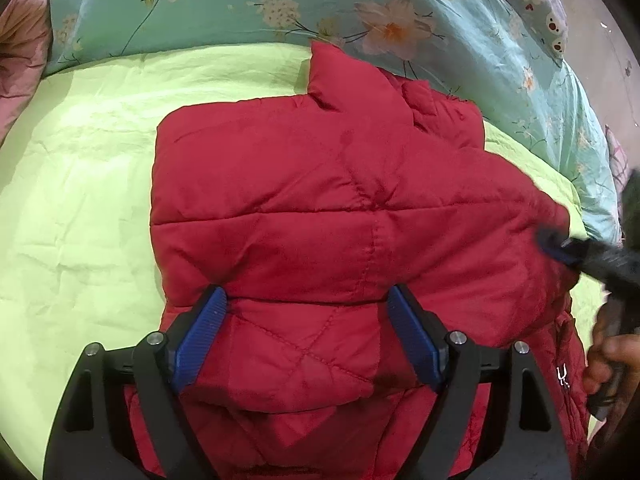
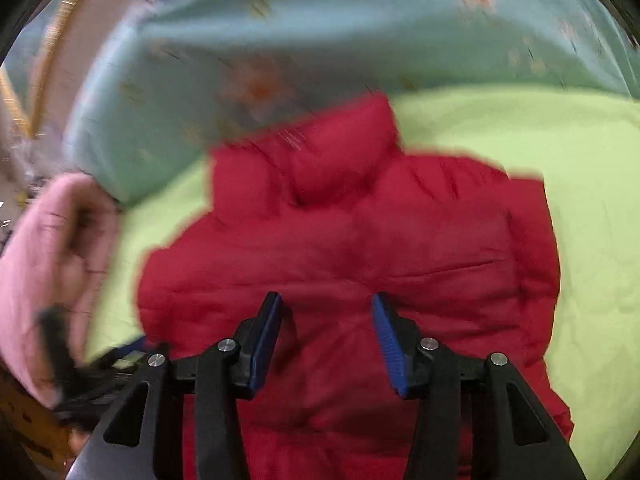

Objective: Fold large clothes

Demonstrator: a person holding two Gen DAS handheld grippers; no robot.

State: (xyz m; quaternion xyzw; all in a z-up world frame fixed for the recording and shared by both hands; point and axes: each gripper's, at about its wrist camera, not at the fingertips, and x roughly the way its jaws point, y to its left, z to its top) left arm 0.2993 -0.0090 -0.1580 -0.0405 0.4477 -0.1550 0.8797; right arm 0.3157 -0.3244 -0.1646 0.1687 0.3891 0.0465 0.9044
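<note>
Jacket [image 1: 320, 216] first: I see it, red and quilted, lying folded on the green sheet [image 1: 80, 200], its collar toward the floral quilt [image 1: 240, 0] bunched along the sheet's far edge. My left gripper [image 1: 306, 336] tilts steeply down over the jacket's near part, its blue pads [image 1: 200, 332] wide apart with a puffy fold of red fabric bulging between them (the pads lie against the cloth at both sides, though I cannot tell whether they press it). My right gripper [image 2: 326, 344] also points down over the jacket, fingers partly apart, nothing clamped; red fabric lies beneath the gap. No container is in sight; the sheet is all that bears the jacket. The left view is sharp and shows what the right does not: the right gripper's tip at the jacket's right edge, a hand [image 1: 612, 364] behind it, a zipper pull, and a patterned pillow [image 1: 536, 4] at the far corner. The right view is blurred, yet it alone shows a pink sleeve [image 2: 52, 272] at the left with the other gripper below it.
</note>
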